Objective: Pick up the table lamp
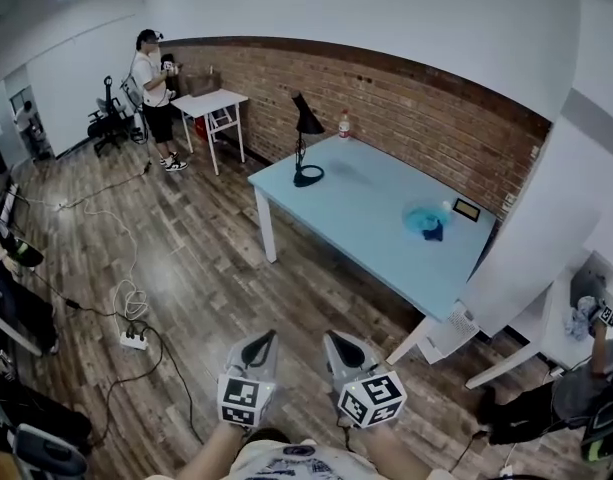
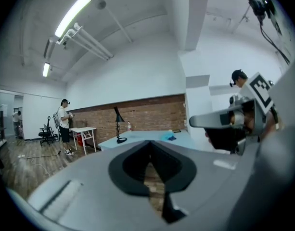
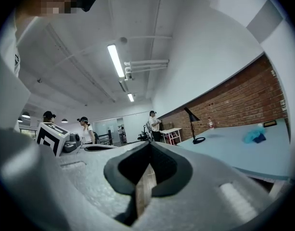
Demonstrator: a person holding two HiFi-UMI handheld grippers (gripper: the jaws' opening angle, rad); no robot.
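Observation:
A black table lamp (image 1: 305, 140) with a round base stands upright at the far left corner of the light blue table (image 1: 356, 230). It is small and distant in the left gripper view (image 2: 118, 124) and in the right gripper view (image 3: 192, 124). My left gripper (image 1: 263, 340) and right gripper (image 1: 334, 340) hang side by side over the wooden floor, well short of the table. Both point toward it, jaws shut and empty. The left gripper's tips (image 2: 149, 143) and the right gripper's tips (image 3: 149, 145) meet with nothing between them.
On the table are a bottle (image 1: 344, 124), a blue cloth (image 1: 427, 220) and a small dark frame (image 1: 466, 209). A person (image 1: 152, 84) stands by a white side table (image 1: 210, 102) at the back left. Cables and a power strip (image 1: 133, 339) lie on the floor to my left.

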